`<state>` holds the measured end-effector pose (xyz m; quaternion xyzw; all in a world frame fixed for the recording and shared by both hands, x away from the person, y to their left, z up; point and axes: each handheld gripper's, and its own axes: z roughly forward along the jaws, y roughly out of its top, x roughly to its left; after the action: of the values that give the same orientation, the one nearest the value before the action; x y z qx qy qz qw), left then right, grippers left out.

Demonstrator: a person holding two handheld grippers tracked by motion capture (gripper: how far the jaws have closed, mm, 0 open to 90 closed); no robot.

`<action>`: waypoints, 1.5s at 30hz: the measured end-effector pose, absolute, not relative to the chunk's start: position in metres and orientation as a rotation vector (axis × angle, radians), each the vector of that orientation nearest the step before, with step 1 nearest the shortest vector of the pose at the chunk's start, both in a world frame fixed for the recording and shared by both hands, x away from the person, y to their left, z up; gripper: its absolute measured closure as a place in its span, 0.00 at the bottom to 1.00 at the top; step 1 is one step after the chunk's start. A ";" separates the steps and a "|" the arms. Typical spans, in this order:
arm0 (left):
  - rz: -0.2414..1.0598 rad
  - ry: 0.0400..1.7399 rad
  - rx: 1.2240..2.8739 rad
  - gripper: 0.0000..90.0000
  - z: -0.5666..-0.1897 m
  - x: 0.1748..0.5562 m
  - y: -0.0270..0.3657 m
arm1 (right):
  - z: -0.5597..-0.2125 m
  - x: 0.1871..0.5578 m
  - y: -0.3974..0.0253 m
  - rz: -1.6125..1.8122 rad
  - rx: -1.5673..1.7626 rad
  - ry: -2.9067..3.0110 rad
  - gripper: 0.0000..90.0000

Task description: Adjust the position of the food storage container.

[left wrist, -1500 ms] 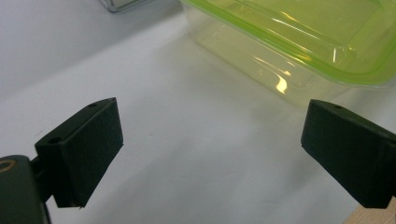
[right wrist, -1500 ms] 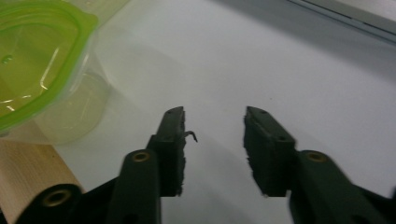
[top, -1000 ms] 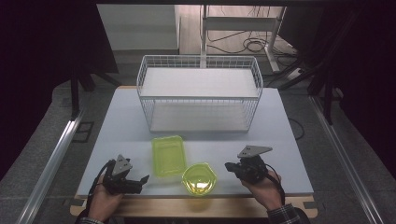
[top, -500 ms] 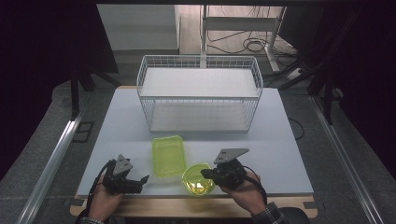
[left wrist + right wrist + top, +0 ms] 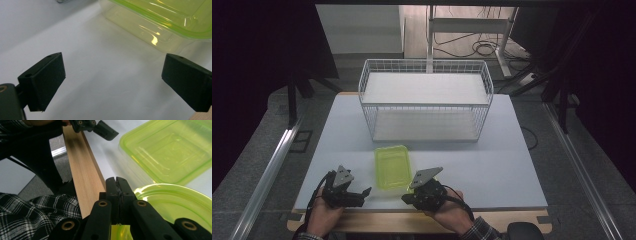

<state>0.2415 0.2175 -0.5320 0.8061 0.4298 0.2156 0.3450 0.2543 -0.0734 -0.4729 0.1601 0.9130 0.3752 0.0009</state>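
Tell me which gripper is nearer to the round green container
Right. The right gripper is shut on the round green container at its rim, while the left gripper sits open, off to its left.

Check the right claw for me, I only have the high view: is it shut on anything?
Observer: In the right gripper view, the right claw has its jaws pressed together, seemingly pinching the rim of a round yellow-green container.
Operator: Left claw?
Observer: The left claw is open wide, with nothing between its jaws.
Operator: Touching the rectangular one?
Observer: No. The rectangular container lies ahead of its jaws, apart from them.
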 end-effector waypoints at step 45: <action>0.537 1.139 2.119 0.07 -0.533 0.243 0.214 | -0.470 0.293 -0.175 1.053 0.869 2.648 0.99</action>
<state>0.2428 0.2144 -0.5331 0.8109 0.4360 0.2055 0.3318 0.2931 -0.1749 -0.4698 0.2907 0.8859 0.3522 0.0811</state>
